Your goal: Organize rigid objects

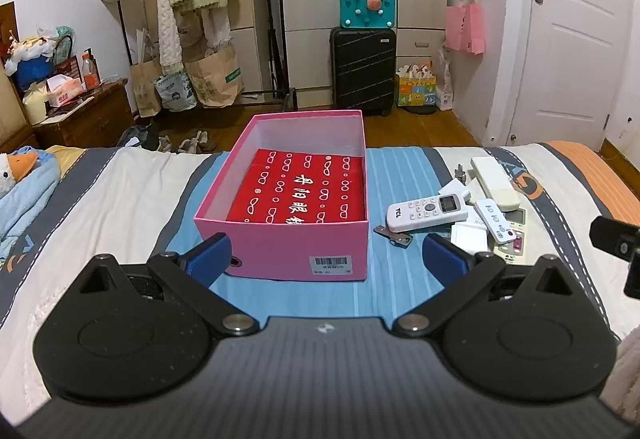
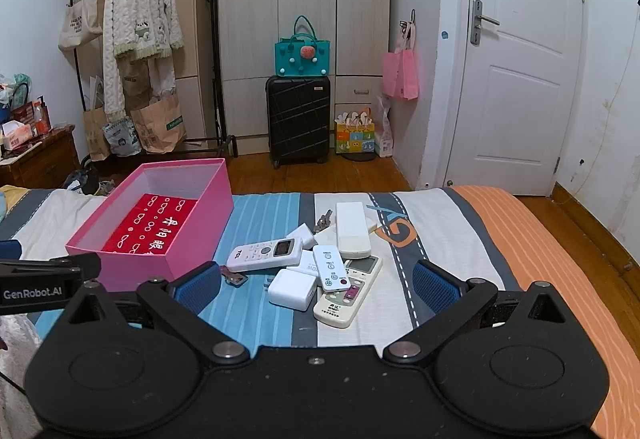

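- Both the left gripper (image 1: pixel 326 259) and the right gripper (image 2: pixel 316 285) are held wide apart, empty
- The white plastic TCL remote (image 2: pixel 265 254) should be pinched across its width, then lowered into the pink cardboard box (image 2: pixel 200 235)

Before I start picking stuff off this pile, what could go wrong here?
1. The remotes are stacked: the small white remote lies on the beige remote and a white charger. Lifting a lower item could tip the others.
2. The keys lie flat on soft bedding beside the pink box, so the fingers may snag fabric.
3. The box sits on the bed's soft surface and already holds a red case; a nudge could shift it.
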`<state>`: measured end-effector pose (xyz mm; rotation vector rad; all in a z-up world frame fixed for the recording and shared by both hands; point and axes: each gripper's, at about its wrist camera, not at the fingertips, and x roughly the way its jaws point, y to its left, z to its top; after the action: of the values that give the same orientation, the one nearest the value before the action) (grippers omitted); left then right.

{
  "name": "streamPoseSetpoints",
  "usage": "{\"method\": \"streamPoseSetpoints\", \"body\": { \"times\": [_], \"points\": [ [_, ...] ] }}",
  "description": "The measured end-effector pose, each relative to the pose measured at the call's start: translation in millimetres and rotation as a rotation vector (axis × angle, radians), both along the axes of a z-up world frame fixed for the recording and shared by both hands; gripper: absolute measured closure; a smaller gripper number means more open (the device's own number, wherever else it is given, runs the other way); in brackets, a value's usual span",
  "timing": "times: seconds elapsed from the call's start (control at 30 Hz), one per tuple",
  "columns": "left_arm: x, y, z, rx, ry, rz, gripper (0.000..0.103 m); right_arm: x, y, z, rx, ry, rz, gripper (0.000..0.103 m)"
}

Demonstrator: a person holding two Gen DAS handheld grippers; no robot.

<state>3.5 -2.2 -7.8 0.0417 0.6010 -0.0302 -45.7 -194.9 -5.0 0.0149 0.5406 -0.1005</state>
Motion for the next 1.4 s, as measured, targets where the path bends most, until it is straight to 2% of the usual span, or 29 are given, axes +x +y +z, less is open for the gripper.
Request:
{"method": "streamPoseSetpoints", "body": {
  "times": [0.27,0.6,1.4],
  "points": [
    [-3.2,-0.2,-1.1,-0.006,-0.010,-0.014,0.000,-0.8,2.1,1.8,-0.003,0.002,-0.002,0.000],
    [-2.8,6.8,2.8,-0.052,-0.004,-0.018,0.000,0.0,0.6,-1.5,-0.004,0.013,-0.002,0.000],
    [-2.8,4.3,-5.2,-0.049,0.019,-0.017,0.000,1.8,0.9,-4.1,0.003,0.017,-0.009,0.000]
  ]
}}
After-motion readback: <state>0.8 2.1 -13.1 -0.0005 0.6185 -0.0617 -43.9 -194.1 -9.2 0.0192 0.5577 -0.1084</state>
